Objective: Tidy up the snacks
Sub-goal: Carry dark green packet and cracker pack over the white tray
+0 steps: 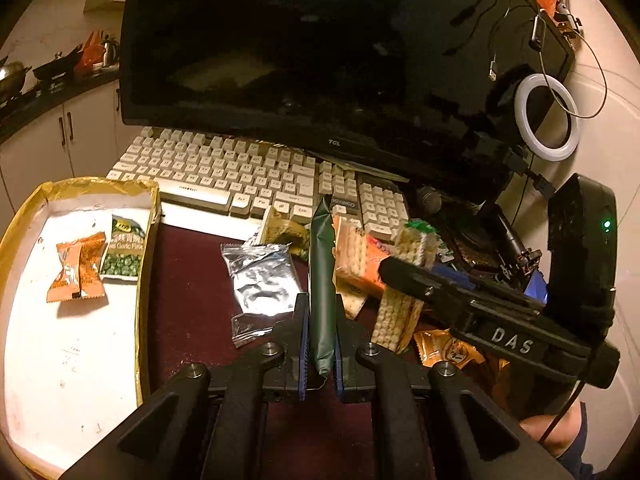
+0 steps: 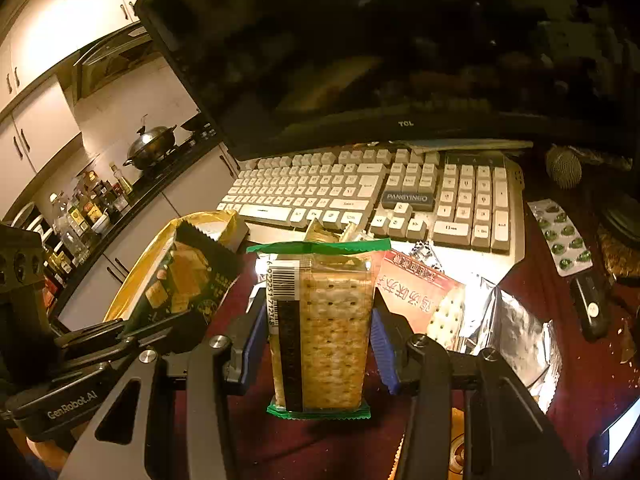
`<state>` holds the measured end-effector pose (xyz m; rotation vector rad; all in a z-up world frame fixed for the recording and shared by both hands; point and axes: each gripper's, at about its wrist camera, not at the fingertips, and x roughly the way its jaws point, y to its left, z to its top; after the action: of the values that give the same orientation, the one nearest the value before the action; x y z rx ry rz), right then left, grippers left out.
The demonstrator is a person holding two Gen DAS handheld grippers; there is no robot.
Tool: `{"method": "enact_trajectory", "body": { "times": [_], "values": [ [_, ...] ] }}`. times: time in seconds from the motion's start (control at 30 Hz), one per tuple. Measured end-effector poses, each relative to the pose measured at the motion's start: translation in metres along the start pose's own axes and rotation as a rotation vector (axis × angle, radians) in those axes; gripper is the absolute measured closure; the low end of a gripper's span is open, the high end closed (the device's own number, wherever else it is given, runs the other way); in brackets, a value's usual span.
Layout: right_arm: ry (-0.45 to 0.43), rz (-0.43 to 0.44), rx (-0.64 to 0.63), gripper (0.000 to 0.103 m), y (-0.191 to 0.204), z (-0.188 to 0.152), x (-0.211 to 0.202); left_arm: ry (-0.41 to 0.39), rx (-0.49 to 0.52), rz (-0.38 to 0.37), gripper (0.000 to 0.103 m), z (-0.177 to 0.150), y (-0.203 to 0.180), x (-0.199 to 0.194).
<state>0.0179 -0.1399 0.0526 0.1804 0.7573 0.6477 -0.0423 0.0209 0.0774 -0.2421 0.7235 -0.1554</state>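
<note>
- The left claw [image 1: 320, 344] is closed tight on a dark green snack packet [image 1: 322, 280], which is held edge-on above the dark red table [image 1: 192, 280].
- The right claw [image 2: 318, 336] is partly closed, and a clear cracker pack [image 2: 328, 328] with green ends is gripped upright between its blue pads [image 2: 382, 344].
- Two orange sachets [image 1: 78, 266] and a green pea packet [image 1: 124, 250] are seen lying in the gold-rimmed tray [image 1: 146, 280], to the left of the snacks piled before the keyboard [image 1: 248, 176].

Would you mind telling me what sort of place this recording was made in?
Most likely a home: a cluttered computer desk set beside a kitchen. A TCL monitor and keyboard stand on it, while a wok sits on the stove counter under white cabinets.
</note>
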Motion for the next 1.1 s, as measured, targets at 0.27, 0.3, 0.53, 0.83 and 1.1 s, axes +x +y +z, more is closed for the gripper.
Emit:
{"method": "enact_trajectory", "body": {
  "times": [0.27, 0.3, 0.53, 0.83, 1.1],
  "values": [
    [0.023, 0.030, 0.023, 0.057, -0.001, -0.001, 0.003, 0.007, 0.007, -0.011, 0.095, 0.005, -0.004, 0.008],
    [0.025, 0.032, 0.026, 0.057, -0.001, 0.000, 0.003, 0.005, 0.008, -0.012, 0.095, 0.005, -0.003, 0.007],
    [0.026, 0.043, 0.034, 0.057, -0.001, 0.001, 0.005, -0.018, -0.013, -0.007, 0.095, 0.005, 0.009, -0.006],
    [0.054, 0.152, 0.077, 0.057, 0.021, 0.005, 0.001, -0.073, -0.064, 0.014, 0.095, 0.009, 0.045, -0.041],
    [0.109, 0.307, 0.056, 0.057, 0.085, 0.014, 0.022, -0.114, -0.165, 0.114, 0.095, 0.006, 0.112, -0.075]
  ]
}}
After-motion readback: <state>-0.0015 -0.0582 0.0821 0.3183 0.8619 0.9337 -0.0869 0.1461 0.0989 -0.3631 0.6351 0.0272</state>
